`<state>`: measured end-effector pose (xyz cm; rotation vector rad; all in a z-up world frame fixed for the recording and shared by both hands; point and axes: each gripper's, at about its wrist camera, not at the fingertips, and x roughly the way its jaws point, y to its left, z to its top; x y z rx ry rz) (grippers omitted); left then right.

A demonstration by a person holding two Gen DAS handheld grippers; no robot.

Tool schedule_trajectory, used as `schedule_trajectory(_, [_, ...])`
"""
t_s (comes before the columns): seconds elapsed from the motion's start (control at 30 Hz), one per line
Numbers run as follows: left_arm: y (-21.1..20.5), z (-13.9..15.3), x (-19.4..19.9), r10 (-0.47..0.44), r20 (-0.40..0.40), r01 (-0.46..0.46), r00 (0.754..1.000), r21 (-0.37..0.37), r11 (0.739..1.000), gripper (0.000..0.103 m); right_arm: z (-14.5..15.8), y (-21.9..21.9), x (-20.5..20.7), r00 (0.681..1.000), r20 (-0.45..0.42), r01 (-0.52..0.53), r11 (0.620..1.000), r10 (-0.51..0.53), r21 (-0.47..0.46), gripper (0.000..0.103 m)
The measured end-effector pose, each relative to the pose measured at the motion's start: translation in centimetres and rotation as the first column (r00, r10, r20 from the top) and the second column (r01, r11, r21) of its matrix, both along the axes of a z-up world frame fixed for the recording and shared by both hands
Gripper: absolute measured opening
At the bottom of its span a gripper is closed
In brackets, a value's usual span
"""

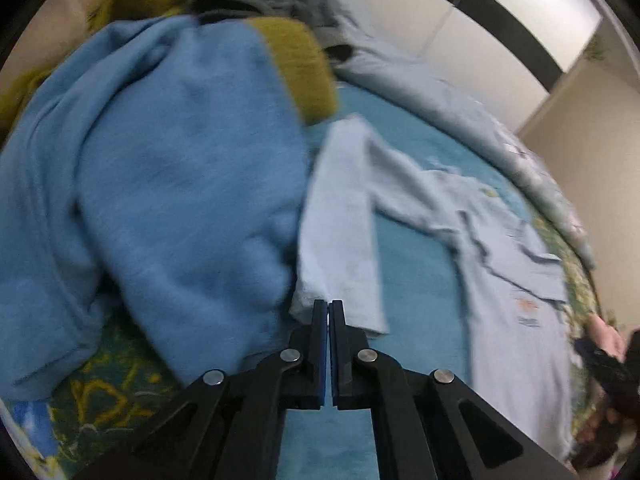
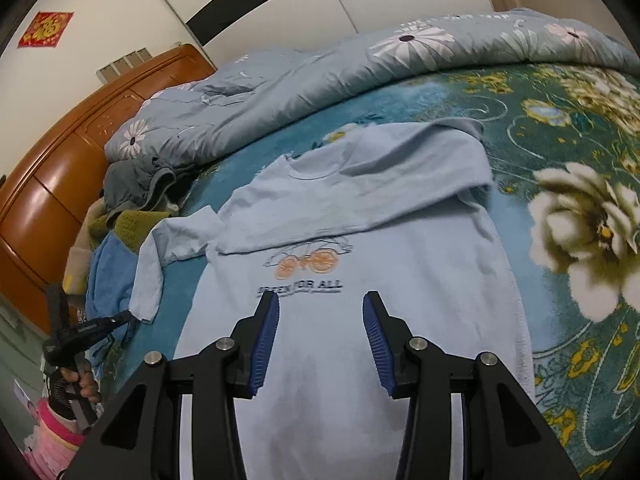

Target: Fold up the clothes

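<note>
Right gripper [image 2: 320, 340] agape above T-shirt [image 2: 400, 272]

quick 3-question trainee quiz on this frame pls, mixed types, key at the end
1. True or false: the right gripper is clamped on the hem of the light blue T-shirt.
2. Which part of the T-shirt does the left gripper pinch? A) the collar B) the end of a sleeve C) the bottom hem
3. Fill in: the other sleeve lies folded across the shirt's ____.

Key
1. False. Its jaws stand open above the shirt, holding nothing.
2. B. The jaws are shut on the cuff end of the sleeve stretched out beside the blue sweater.
3. Chest, just above the orange print.
</note>
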<state>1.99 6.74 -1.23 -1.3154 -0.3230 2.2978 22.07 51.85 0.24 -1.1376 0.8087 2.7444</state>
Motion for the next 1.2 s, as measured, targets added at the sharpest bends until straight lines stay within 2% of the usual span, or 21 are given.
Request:
schedule_trajectory(0.1, [1.1,3.4,-0.3,-0.058,-0.044,0.061,0.997,0.084,0.995,0.001,-0.3,1.2,0.4,1.0,-0.004,0.012,1.0,-0.012,-0.024,0.045])
schedule_trajectory(0.13, [1.6,4.6,-0.4,-0.07,-0.068,0.076,0.995,0.086,0.993,0.001,-0.4,1.5,0.4,1.0,-0.007,0.015,1.0,-0.015,-0.028,0.045])
schedule_trajectory(0.23, [3.2,7.7,-0.7,-0.093,-0.144,0.098,0.985,0.027,0.995,0.001,-0.6,2.6,0.8,1.0,-0.015,0.025,0.999,-0.026,-0.044,0.045])
schedule_trajectory(0.3, [3.9,8.3,-1.1,-0.089,-0.159,0.083,0.983,-0.044,0.996,0.001,-0.9,3.1,1.1,0.999,-0.02,0.027,0.998,-0.029,-0.056,0.045])
schedule_trajectory(0.4, [4.5,8.1,-1.6,-0.103,-0.137,0.1,0.985,-0.029,0.995,0.001,-1.5,3.6,1.4,0.999,-0.018,0.028,0.998,-0.029,-0.064,0.045])
schedule_trajectory(0.6, [9.2,11.1,-1.9,-0.223,-0.168,0.236,0.96,0.062,0.97,0.001,-2.1,4.7,1.6,0.999,-0.012,0.032,0.995,-0.033,-0.091,0.045])
schedule_trajectory(0.73, [15.6,15.3,-1.6,-0.374,-0.231,0.41,0.898,0.132,0.903,0.001,-1.9,5.3,2.6,0.999,-0.019,0.036,0.996,-0.038,-0.082,0.045])
schedule_trajectory(0.9, [26.5,17.1,-1.7,-0.546,-0.214,0.578,0.81,0.128,0.806,0.001,-2.2,6.8,4.1,0.997,-0.026,0.064,0.993,-0.066,-0.101,0.045])
schedule_trajectory(0.97, [31.6,16.0,-1.7,-0.606,-0.168,0.627,0.777,0.119,0.77,0.001,-2.4,7.3,4.6,0.997,-0.024,0.073,0.992,-0.076,-0.107,0.045])
schedule_trajectory(1.03, [35.9,14.0,-1.8,-0.643,-0.118,0.653,0.757,0.093,0.752,0.001,-2.6,7.8,5.1,0.996,-0.022,0.079,0.991,-0.082,-0.111,0.045])
schedule_trajectory(1.2, [44.1,6.8,-2.6,-0.665,0.036,0.663,0.746,0.046,0.747,0.001,-3.2,9.3,6.2,0.994,-0.007,0.105,0.988,-0.106,-0.113,0.045])
